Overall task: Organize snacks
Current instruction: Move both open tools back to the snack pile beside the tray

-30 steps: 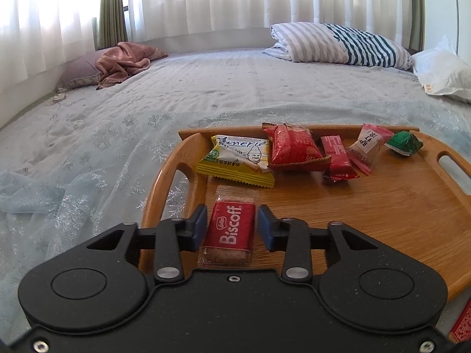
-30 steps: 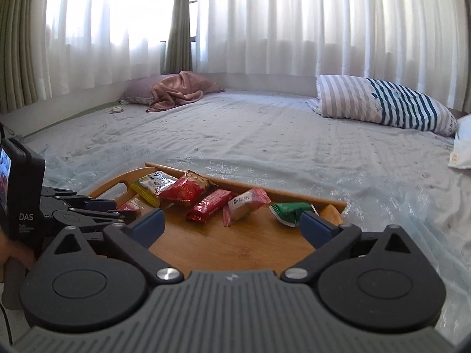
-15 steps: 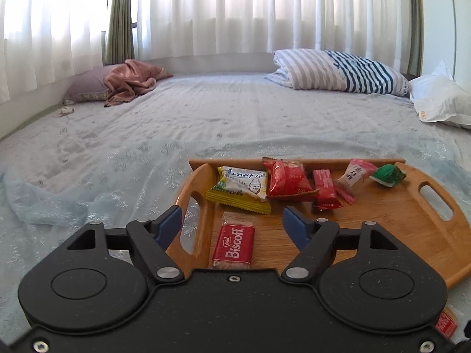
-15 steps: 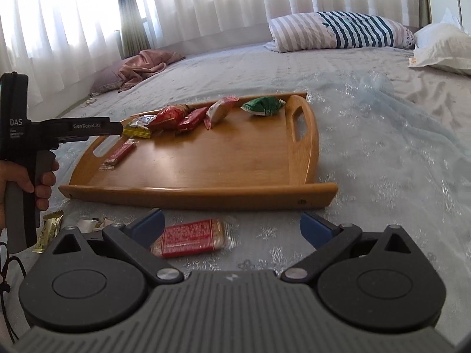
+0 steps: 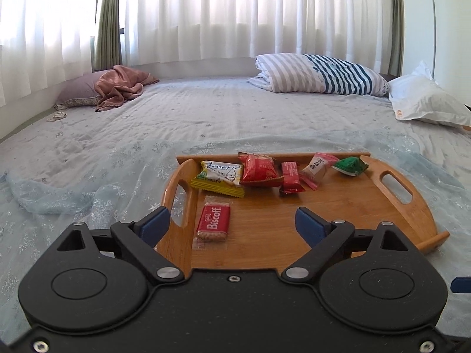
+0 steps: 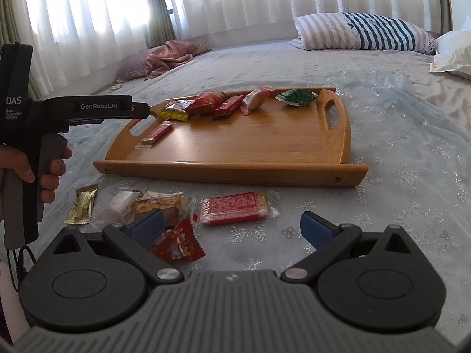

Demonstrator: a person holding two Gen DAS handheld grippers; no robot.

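1. The right gripper (image 6: 231, 229) is seen with its jaws spread wide and nothing between the pads, low in the right wrist frame, above loose snacks on the bedspread (image 6: 412, 153).
2. The red flat packet (image 6: 237, 208) lies just ahead of it at lower centre, between the fingers' line and the tray's near rim (image 6: 229, 170). It is judged light, crinkly, slippery and easily crushed, so a gentle pinch across its short sides is advised.
3. A crumpled red wrapper (image 6: 178, 245) lies against the left finger, with a peanut bar (image 6: 157, 203) and a gold packet (image 6: 82, 204) further left; these could be nudged.
4. The left gripper (image 5: 232, 225) is opening, empty, above the Biscoff packet (image 5: 213, 220) lying on the wooden tray (image 5: 338, 214).
5. A row of snacks (image 5: 276, 170) lines the tray's far edge.
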